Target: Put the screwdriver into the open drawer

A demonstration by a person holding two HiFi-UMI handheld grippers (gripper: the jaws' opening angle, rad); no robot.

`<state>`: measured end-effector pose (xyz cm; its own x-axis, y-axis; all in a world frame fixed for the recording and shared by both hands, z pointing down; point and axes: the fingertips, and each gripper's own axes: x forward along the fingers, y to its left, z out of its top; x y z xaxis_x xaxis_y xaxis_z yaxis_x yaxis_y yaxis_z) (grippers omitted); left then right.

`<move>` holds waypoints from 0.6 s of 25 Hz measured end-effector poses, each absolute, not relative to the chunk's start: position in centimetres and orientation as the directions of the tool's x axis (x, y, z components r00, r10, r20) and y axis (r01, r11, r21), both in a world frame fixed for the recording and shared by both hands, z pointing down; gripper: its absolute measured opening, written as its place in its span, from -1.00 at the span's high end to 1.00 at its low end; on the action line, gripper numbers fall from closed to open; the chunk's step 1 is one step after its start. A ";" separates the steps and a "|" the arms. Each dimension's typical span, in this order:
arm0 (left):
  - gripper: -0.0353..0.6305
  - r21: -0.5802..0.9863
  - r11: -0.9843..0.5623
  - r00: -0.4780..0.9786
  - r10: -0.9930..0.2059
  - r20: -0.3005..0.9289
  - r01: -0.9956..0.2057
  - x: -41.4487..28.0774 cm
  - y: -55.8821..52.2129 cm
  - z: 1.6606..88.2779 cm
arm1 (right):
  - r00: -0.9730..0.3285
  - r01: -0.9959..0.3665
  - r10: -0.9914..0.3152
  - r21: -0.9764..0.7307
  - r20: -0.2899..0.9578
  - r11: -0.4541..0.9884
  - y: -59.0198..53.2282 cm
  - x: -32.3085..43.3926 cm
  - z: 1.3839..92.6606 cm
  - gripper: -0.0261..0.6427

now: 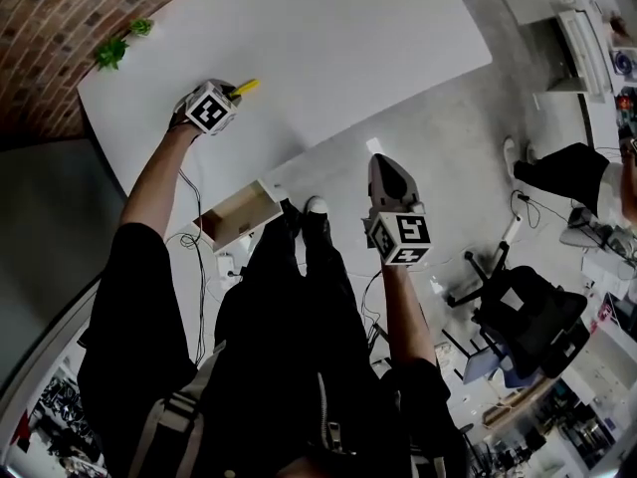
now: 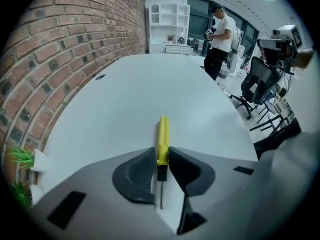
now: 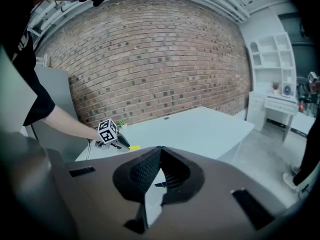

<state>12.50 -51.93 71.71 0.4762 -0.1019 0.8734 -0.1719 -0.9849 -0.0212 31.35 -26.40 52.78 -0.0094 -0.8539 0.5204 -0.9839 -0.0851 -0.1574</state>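
A screwdriver (image 2: 163, 134) with a yellow handle and a thin metal shaft lies on the white table (image 1: 328, 58) near its left end. My left gripper (image 2: 161, 155) is down on it, and both pads touch the handle's lower end, so it is shut on the screwdriver. In the head view only the yellow tip (image 1: 247, 87) shows beyond that gripper (image 1: 237, 91). The open wooden drawer (image 1: 237, 214) juts out under the table's front edge. My right gripper (image 1: 379, 159) hovers off the table, over the floor to the right of the drawer; its jaws (image 3: 159, 150) meet at the tips with nothing between them.
A small green plant (image 1: 111, 52) sits at the table's far left corner by the brick wall (image 2: 75, 39). An office chair (image 1: 518, 317) stands on the floor to the right. A person (image 2: 220, 34) stands past the table's far end, near white shelves (image 2: 167, 26).
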 end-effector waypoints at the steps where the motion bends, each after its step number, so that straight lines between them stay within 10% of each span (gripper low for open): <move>1: 0.60 -0.021 -0.986 0.466 -0.096 0.879 -0.163 12.4 -51.9 71.9 | -0.007 -0.983 -0.853 -0.158 0.522 -0.089 -26.4 31.3 52.8 0.91; 15: 0.63 -0.023 -0.968 0.587 -0.170 0.791 -0.250 11.6 -51.3 66.2 | -0.039 -0.983 -0.864 -0.173 0.502 -0.056 -27.0 29.4 51.6 0.91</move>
<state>11.59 -51.28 66.24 0.5874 -0.1704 0.7912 -0.2501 -0.9679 -0.0228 29.37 -26.99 51.61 -0.0387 -0.8640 0.5020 -0.9834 -0.0562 -0.1725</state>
